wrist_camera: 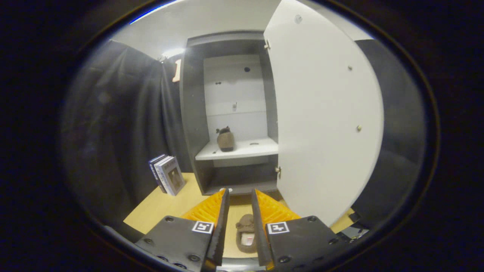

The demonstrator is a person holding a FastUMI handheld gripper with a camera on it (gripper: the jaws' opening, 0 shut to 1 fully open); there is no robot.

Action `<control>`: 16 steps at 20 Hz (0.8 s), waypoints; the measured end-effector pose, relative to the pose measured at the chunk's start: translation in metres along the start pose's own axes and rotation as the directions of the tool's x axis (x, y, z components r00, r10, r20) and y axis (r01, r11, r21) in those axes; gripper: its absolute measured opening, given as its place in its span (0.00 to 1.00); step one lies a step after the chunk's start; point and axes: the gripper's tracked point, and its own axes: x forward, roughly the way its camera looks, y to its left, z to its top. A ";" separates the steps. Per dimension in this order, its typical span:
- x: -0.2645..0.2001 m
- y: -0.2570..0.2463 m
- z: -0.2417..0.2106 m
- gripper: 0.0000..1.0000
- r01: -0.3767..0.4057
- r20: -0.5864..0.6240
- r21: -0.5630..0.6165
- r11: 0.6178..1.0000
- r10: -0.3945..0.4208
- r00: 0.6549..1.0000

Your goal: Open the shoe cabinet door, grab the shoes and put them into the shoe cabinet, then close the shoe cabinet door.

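Grey-and-white cabinet: the shoe cabinet (230, 113) stood at the far end of the bench (166, 206), with dark grey side walls and a white back panel.
Cabinet door: the white door (325, 124) was swung wide open on the right, hinged along the cabinet's right wall, its inner face turned toward the camera.
Shelf: a white shelf (249, 148) crossed the cabinet about halfway up; a darker, lower compartment lay beneath it.
Shoe on shelf: one brown slipper (225, 139) sat on the left part of the shelf, well beyond the fingers.
Shoe on bench: a second brown slipper (246, 233) lay on the light wooden bench below the tool, seen in the gap between the two fingers, its opening facing up. Whether either finger touched it could not be told.
Tool: the tool (240, 194) pointed toward the cabinet's lower compartment, its tips near the cabinet's bottom front edge.
Fingers: the orange fingers (208, 207) with black edges stood a little apart, with a narrow gap between them, pinching nothing that could be seen.
Books: a few books (168, 178) stood leaning together on the bench, to the left of the cabinet, near the black cloth wall (124, 124).
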 end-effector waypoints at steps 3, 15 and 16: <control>0.034 0.020 -0.056 0.37 -0.014 -0.070 0.005 1.000 0.015 0.997; 0.121 0.002 -0.266 0.37 0.047 -0.403 -0.086 0.995 -0.078 0.912; 0.123 0.000 -0.272 0.37 0.051 -0.416 -0.102 0.993 -0.089 0.905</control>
